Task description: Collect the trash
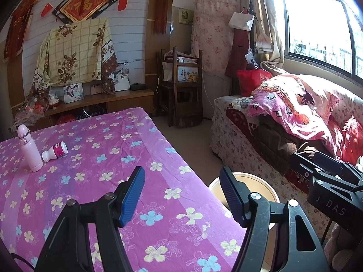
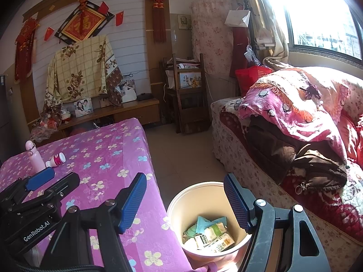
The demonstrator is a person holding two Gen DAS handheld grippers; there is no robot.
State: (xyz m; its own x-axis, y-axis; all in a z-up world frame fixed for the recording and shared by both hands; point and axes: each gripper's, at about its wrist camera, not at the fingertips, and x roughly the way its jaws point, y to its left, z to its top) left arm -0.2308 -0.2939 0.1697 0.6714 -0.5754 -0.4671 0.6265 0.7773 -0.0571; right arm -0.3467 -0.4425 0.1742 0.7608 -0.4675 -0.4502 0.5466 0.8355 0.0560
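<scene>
On the far left of the table (image 1: 158,158), under its purple flowered cloth, stand two items: one pale pink flask (image 1: 30,149), upright, and one small white bottle with a pink label (image 1: 55,151), lying on its side just beside the flask, whether touching it I cannot tell. My left gripper (image 1: 181,195) hovers over the near table edge, jaws apart, nothing between them. Its view cuts off the cream bin (image 1: 251,183) behind one finger, contents unseen. My right gripper (image 2: 185,200) hangs above the same bin (image 2: 204,188), jaws likewise apart and empty. Inside lie several cartons and wrappers (image 2: 211,233), overlapping, count uncertain; the print is too small to read. One sofa (image 2: 283,158) at right, heaped with blankets, runs out of frame; window glare washes out the upper corner.
</scene>
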